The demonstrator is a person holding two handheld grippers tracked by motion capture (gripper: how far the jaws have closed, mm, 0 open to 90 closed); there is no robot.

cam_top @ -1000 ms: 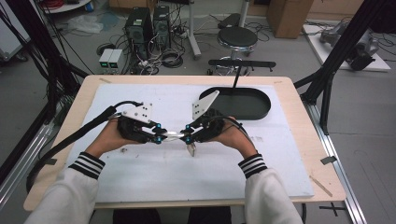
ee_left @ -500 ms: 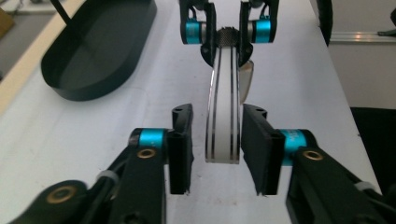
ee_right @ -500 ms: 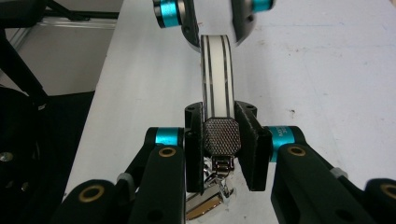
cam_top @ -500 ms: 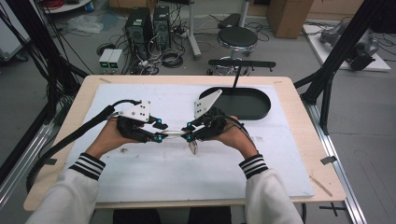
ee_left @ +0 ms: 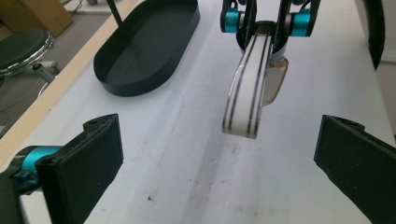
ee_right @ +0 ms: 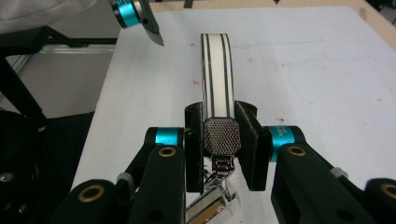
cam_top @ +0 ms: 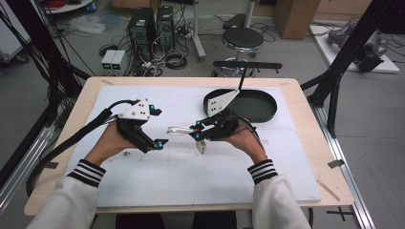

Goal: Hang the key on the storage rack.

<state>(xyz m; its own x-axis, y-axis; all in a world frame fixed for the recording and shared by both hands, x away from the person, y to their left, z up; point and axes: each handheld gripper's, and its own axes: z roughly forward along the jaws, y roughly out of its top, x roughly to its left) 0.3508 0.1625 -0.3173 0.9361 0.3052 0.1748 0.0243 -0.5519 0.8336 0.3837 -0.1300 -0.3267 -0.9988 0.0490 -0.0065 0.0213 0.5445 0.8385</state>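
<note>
We hold the right gripper (cam_top: pixel 197 135) clamped on a pair of glasses (cam_top: pixel 184 131), both pads squeezing the hinge end of one white temple arm with dark stripes (ee_right: pixel 215 70), and in the right gripper view that arm juts straight out ahead of the jaws while a textured metal hinge plate (ee_right: pixel 222 135) sits pinched between them. A lens (cam_top: pixel 202 145) dangles below the gripper, hanging over the white mat (cam_top: pixel 191 181) that covers the wooden table (cam_top: pixel 305 119). The glasses are up in the air near the middle of the mat, between our two hands. Our left gripper (cam_top: pixel 161 127) has just been opening, and its jaws now stand wide apart with nothing between the pads; in the left gripper view the striped temple arm (ee_left: pixel 247 88) points toward us, clear of both black jaws, with the brownish lens (ee_left: pixel 275 84) tucked behind it. The left gripper sits just beside the free tip of that arm, apart from it. Beyond the right hand (cam_top: pixel 241 138), the black oval tray (cam_top: pixel 262 107) rests on the far side of the mat.
</note>
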